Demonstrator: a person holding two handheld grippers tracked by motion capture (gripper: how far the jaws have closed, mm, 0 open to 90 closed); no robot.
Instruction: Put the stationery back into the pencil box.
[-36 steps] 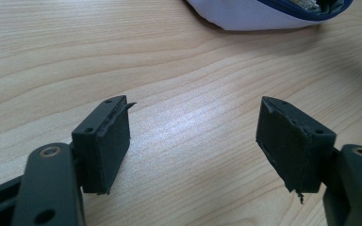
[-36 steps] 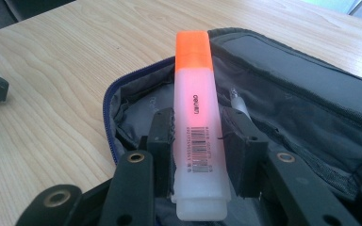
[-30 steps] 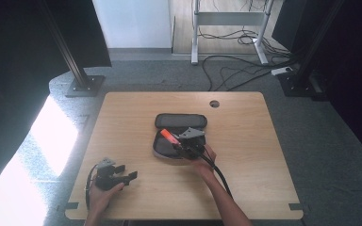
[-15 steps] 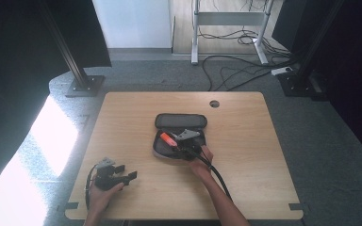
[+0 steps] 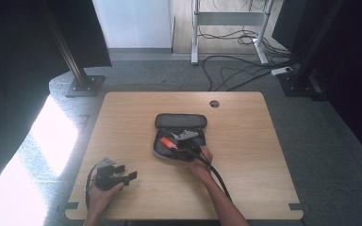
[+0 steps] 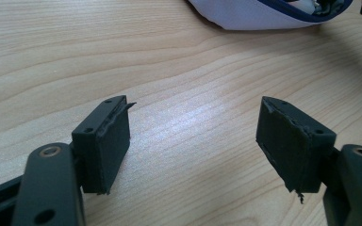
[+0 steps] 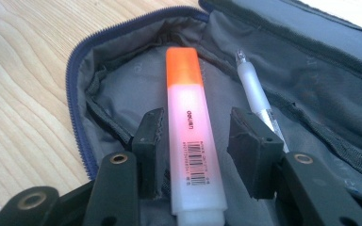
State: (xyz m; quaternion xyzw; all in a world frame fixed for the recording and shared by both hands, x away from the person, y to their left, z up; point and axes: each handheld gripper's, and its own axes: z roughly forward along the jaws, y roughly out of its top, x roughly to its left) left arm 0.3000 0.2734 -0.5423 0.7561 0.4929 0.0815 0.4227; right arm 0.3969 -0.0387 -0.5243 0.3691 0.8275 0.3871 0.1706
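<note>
Straddling the orange-capped highlighter [image 7: 192,136] inside the open grey zip pencil case [image 7: 122,89], the right gripper [image 7: 200,141] has just spread its jaws: marker released, placement looks done. Left gripper [image 6: 195,141] idles apart, nearer the tabletop [image 5: 245,122] edge.

The pale wooden worktop [image 6: 179,61] shows smooth, faintly glossy grain. The open grey cloth pencil case [image 7: 122,89] looks matt and woven. The orange highlighter [image 7: 188,127] seems smooth, translucent plastic; the frosted white pen [image 7: 254,92] likely plastic.
</note>
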